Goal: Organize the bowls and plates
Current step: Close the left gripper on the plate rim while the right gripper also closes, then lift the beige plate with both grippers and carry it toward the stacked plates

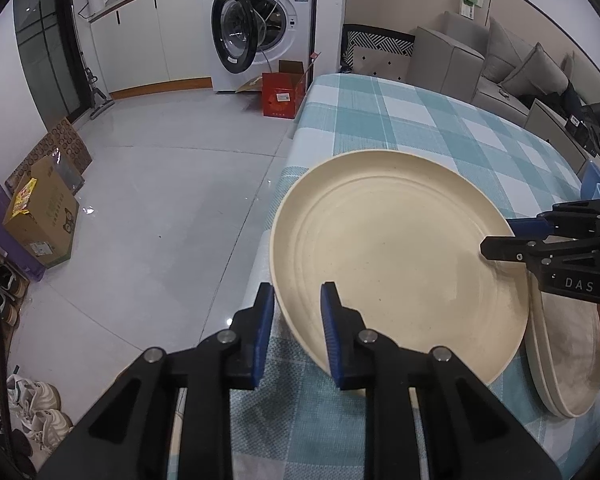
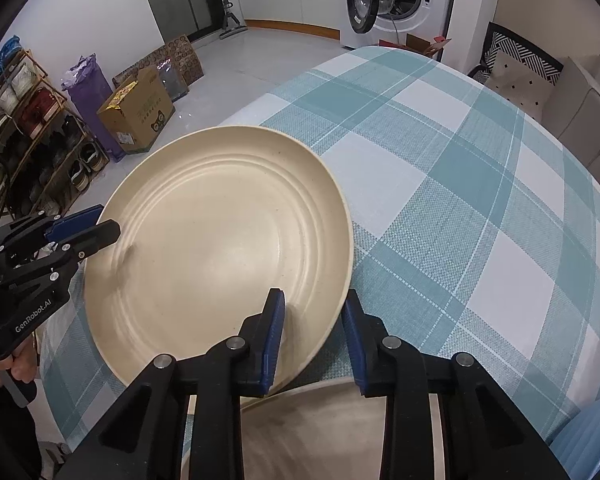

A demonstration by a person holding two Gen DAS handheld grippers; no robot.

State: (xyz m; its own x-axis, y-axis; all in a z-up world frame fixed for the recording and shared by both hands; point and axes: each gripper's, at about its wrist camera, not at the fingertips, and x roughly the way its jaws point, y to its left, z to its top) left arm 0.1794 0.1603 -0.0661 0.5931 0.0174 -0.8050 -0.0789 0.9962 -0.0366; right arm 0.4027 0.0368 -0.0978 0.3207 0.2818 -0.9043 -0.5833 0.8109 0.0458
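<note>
A large cream plate [image 1: 400, 264] is held tilted above the checked table [image 1: 400, 120]; it also shows in the right wrist view [image 2: 220, 240]. My left gripper [image 1: 296, 332] straddles its near rim, one blue pad on each side. My right gripper [image 2: 312, 340] straddles the opposite rim and shows at the right of the left wrist view [image 1: 500, 240]. A stack of cream plates [image 1: 572, 360] lies under the plate's right edge and shows below my right gripper [image 2: 320, 432].
A blue dish [image 2: 588, 440] lies at the table's right edge. The table edge runs along the left, with grey floor beyond. Cardboard boxes [image 1: 44, 216], a shoe rack [image 2: 32, 140], a washing machine [image 1: 260, 20] and a sofa [image 1: 520, 68] surround the table.
</note>
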